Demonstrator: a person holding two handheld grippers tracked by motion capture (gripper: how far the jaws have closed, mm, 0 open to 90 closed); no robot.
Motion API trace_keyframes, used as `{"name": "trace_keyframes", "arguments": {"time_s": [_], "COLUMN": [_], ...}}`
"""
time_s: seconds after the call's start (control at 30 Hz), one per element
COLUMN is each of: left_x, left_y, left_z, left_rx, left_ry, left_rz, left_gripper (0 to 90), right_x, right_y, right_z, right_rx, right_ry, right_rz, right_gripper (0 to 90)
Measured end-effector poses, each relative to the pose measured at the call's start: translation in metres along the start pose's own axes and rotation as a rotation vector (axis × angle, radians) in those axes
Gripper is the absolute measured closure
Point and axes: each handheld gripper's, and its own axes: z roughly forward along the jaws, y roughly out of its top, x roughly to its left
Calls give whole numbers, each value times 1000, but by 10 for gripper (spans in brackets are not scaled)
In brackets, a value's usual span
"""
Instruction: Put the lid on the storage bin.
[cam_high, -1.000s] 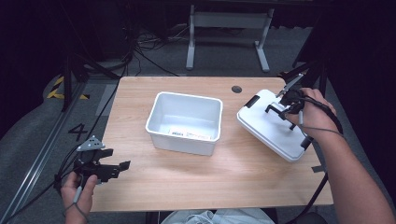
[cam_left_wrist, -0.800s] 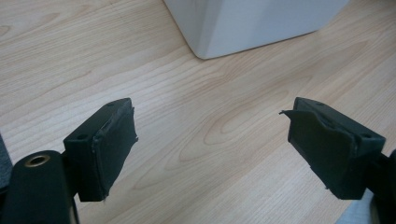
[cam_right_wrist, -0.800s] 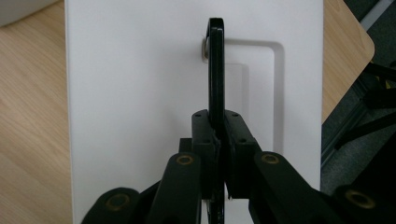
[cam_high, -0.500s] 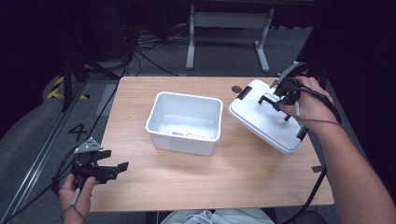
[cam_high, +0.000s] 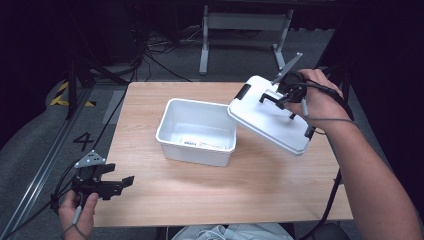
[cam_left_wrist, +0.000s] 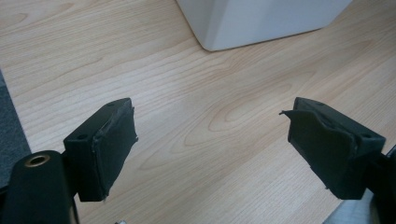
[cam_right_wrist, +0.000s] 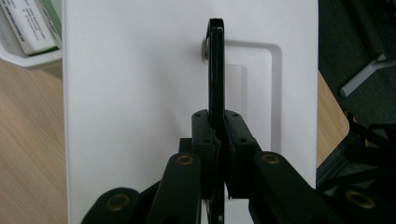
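Note:
A white open bin (cam_high: 197, 130) stands in the middle of the wooden table (cam_high: 250, 190). Its white lid (cam_high: 270, 120) hangs tilted in the air at the right, with its low left edge over the bin's right rim. My right gripper (cam_high: 284, 93) is shut on the lid's upright black handle (cam_right_wrist: 215, 70), seen edge-on between the jaws of my right gripper (cam_right_wrist: 217, 135) against the lid (cam_right_wrist: 135, 93). Near the table's front left corner, my left gripper (cam_high: 112, 182) is open, and its fingers (cam_left_wrist: 105, 144) hold nothing above bare wood.
A label or slip lies in the bin (cam_right_wrist: 28, 32). The bin's corner (cam_left_wrist: 261, 21) is ahead of the left gripper. Black clips (cam_high: 243, 91) sit at the lid's ends. Behind the table stands a metal frame (cam_high: 245, 22), with cables on the floor.
My right gripper has lifted the lid off the table's right side and carried it left, up to the bin's rim. The left gripper has barely moved.

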Motion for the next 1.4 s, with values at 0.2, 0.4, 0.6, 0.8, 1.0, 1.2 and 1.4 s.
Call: {"name": "trace_keyframes", "arguments": {"time_s": [0.2, 0.4, 0.6, 0.8, 1.0, 1.2, 1.4], "left_x": [0, 0, 0, 1, 1, 0, 1], "left_y": [1, 2, 4, 5, 6, 5, 4], "left_z": [1, 2, 4, 4, 4, 4, 2], "left_rx": [-2, 2, 1, 2, 4, -3, 0], "left_ry": [-1, -9, -12, -18, -20, -16, -13], "left_rz": [0, 7, 14, 18, 18, 14, 14], "left_gripper": [156, 156, 156, 156, 156, 156, 156], "right_x": [12, 25, 37, 47, 55, 64, 76], "right_y": [22, 44, 67, 85, 99, 116, 131], "right_z": [-1, 1, 2, 6, 11, 20, 32], "right_rx": [-26, -52, -70, -81, -87, -97, -87], "right_ry": [7, 24, 31, 49, 61, 78, 103], "right_rz": [-48, -83, -124, -159, -192, -221, -248], "right_gripper": [852, 852, 851, 852, 852, 852, 851]}}
